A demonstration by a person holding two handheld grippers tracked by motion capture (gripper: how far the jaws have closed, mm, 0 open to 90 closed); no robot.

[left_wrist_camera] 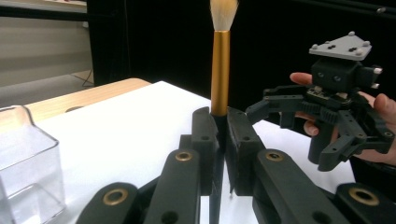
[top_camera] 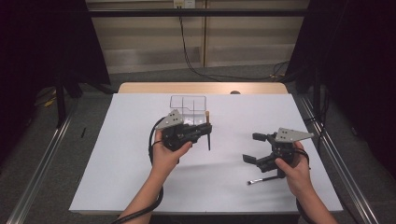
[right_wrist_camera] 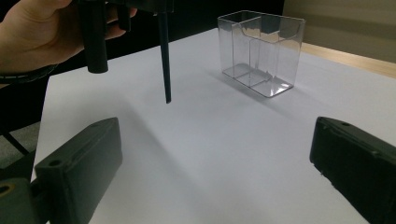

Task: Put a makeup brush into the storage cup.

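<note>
A makeup brush (left_wrist_camera: 220, 70) with a gold ferrule, pale bristles and a thin black handle stands upright in my left gripper (left_wrist_camera: 219, 125), which is shut on the handle. In the high view this brush (top_camera: 208, 135) hangs over the white table, just in front of a clear divided box (top_camera: 188, 103), with my left gripper (top_camera: 207, 129) beside it. My right gripper (top_camera: 252, 147) is held at the right, open with nothing between its jaws. From the right gripper view, its wide-apart jaws (right_wrist_camera: 217, 156) face the brush's handle tip (right_wrist_camera: 164, 65) and the clear box (right_wrist_camera: 261, 51).
A second thin dark brush (top_camera: 264, 179) lies on the white tabletop (top_camera: 140, 186) under the right hand. A wooden strip (top_camera: 201, 87) runs along the table's far edge. Metal rails flank the table on both sides.
</note>
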